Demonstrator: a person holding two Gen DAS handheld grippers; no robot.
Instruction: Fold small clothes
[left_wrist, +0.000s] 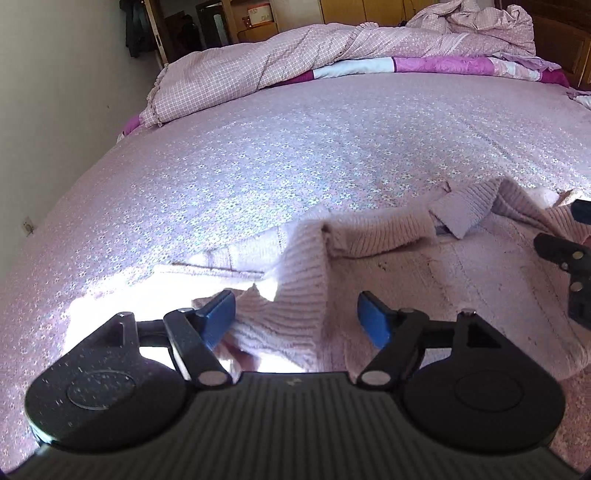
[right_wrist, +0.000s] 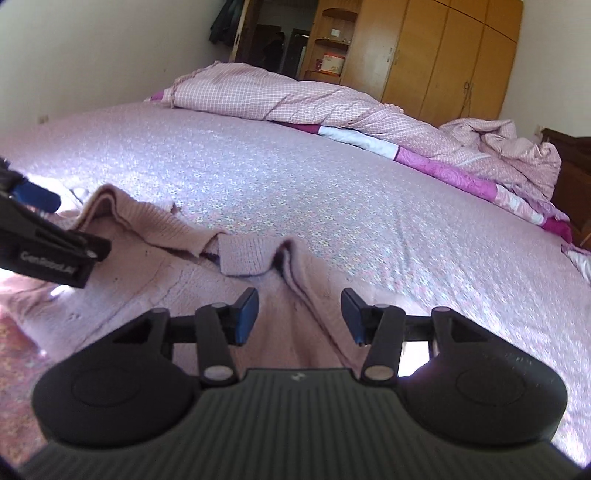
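One floral bedspread (left_wrist: 295, 147), rumpled quilt (left_wrist: 258, 62).

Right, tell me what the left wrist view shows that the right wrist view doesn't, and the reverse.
Left wrist only: a wall socket low on the wall beside the bed.
Right wrist only: the wooden wardrobe, and the lettering on the left gripper's side.
Both: the pink knit sweater spread on the floral bedsheet, the bunched checked quilt, and open jaws on the left gripper and right gripper over sweater fabric.

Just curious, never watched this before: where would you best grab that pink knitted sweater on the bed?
Probably the raised ribbed fold of the pink knitted sweater, from the near side: it stands up off the bedsheet, right ahead of the open right gripper.
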